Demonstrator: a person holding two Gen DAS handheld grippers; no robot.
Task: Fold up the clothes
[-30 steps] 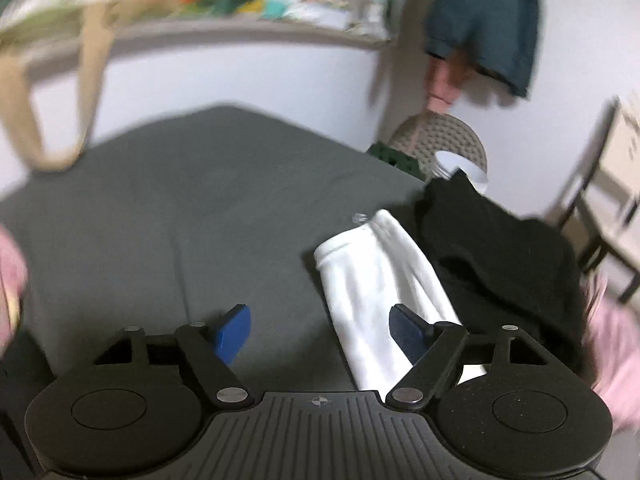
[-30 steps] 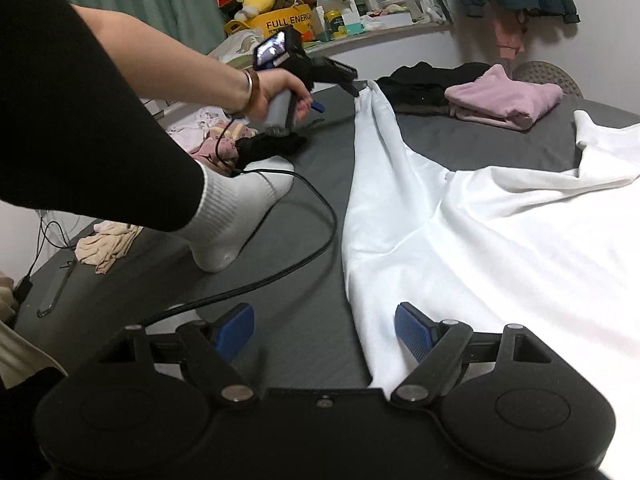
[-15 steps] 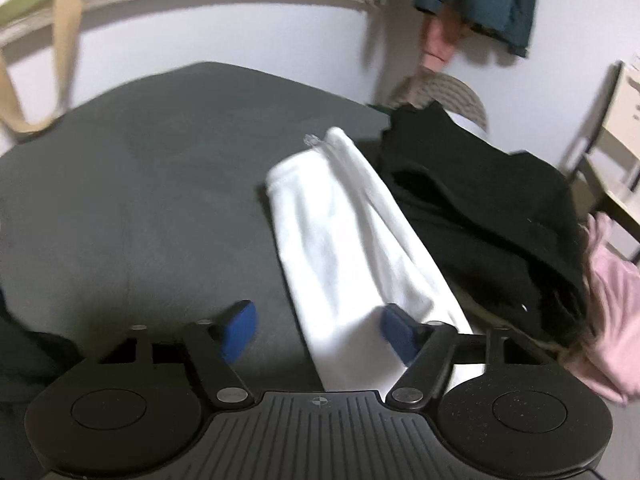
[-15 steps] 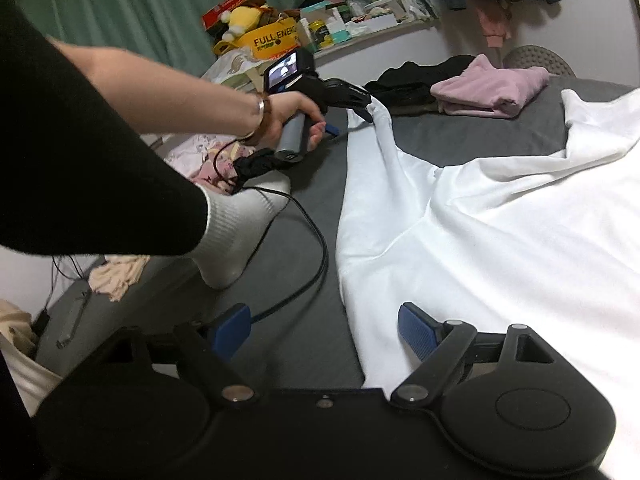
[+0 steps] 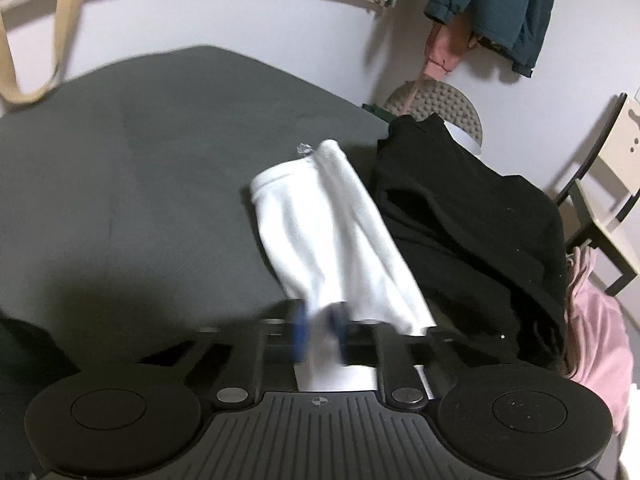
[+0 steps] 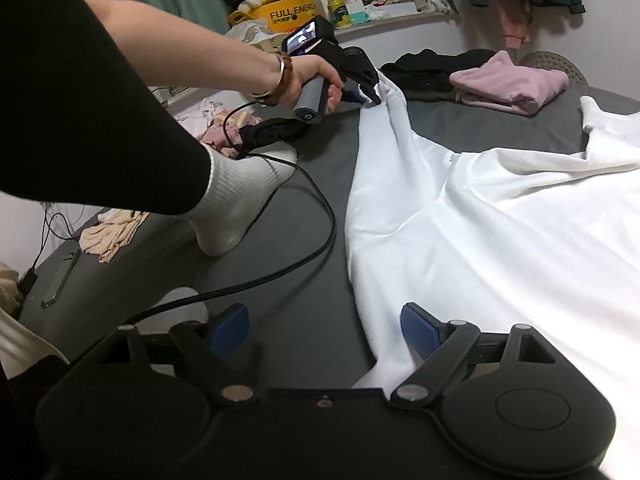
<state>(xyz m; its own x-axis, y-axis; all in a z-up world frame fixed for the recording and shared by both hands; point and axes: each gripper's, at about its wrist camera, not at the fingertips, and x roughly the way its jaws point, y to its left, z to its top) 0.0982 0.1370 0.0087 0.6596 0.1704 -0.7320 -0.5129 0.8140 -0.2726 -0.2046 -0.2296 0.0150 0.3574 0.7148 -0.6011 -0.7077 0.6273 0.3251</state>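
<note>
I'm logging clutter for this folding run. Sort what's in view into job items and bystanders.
In the job:
white garment
its sleeve
left claw, shut on the sleeve
right claw, open

Lying about:
black clothes
folded pink garment
hanging teal jacket
yellow box
black cable

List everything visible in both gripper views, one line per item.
white garment: one, white, spread on the bed, sleeve stretched away
bed sheet: one, dark grey, under everything
black clothes: one pile, black, right of the sleeve
pink garment: one, pink, folded at the far side
teal jacket: one, teal, hanging on the wall
yellow box: one, yellow, on the shelf
cable: one, black, across the sheet
left gripper: shut on the sleeve
right gripper: open, at the garment's near edge
foot in sock: one, white, on the bed
</note>
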